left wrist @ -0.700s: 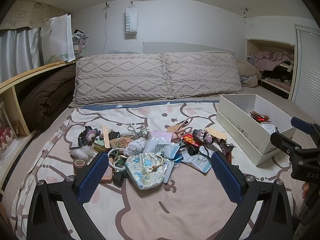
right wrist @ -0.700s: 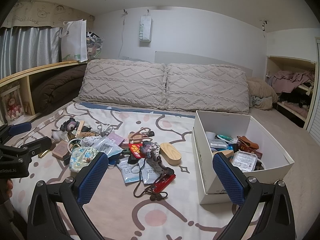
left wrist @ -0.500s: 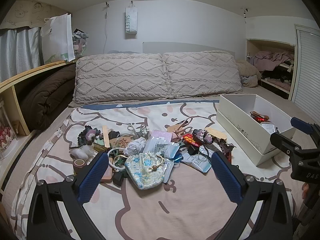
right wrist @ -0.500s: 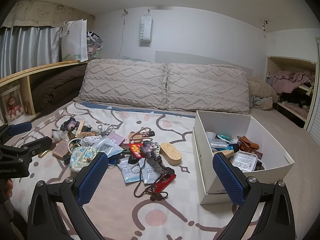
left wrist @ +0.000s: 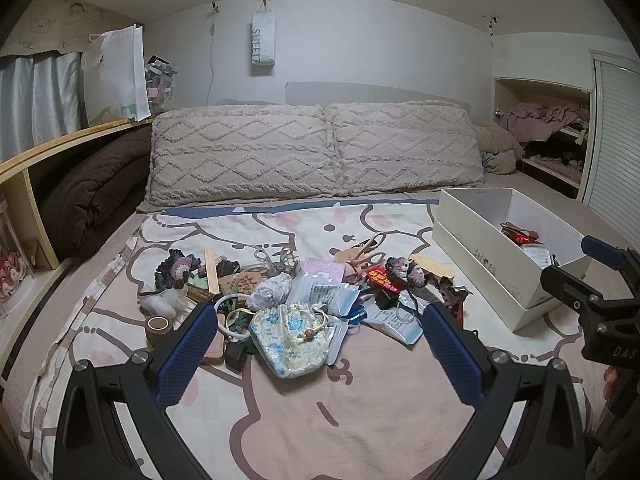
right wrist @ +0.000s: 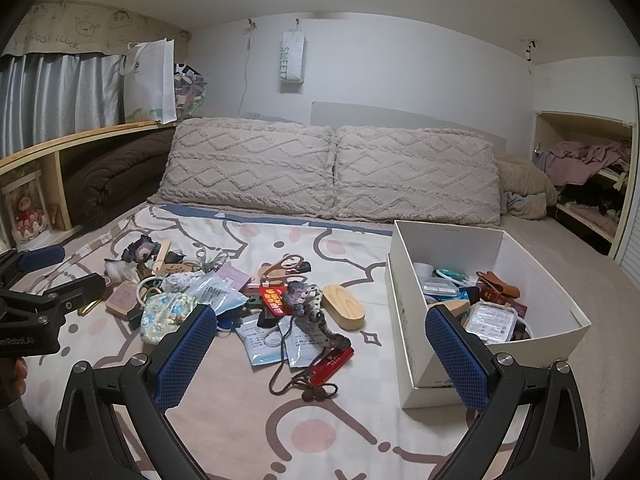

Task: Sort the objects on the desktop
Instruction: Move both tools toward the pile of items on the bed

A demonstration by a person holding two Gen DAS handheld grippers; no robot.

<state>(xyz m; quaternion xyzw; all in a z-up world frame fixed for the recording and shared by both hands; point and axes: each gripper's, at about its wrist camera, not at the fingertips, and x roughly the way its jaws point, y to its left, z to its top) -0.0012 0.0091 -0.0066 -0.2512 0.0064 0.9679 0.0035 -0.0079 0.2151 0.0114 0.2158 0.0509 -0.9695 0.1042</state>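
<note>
Straight ahead in the left wrist view, the left gripper hangs above the cartoon-printed bedspread with its blue-padded fingers spread wide and nothing between them. Between the fingertips lies a pale drawstring pouch with blue flowers, at the near edge of a heap of small desktop objects. A roll of brown tape sits at the heap's left edge, just beside the left finger. Pink-handled scissors lie at the far side of the heap, and a crocheted purple-grey piece lies to the right of the middle. An open white cardboard shoe box stands on the bed to the right, apart from the heap and already holding some items. The right gripper shows at the right edge of this view.

From the right wrist view, the right gripper is likewise held over the bedspread, its blue-padded fingers wide apart and empty. Ahead between them lie a red flat case on a dark cord and clear packets with printed paper. An oval light-wood block lies beyond these, between the heap and the shoe box. The right finger overlaps the box's near corner in the view; whether it touches cannot be told. The left gripper shows at the left edge.
</note>
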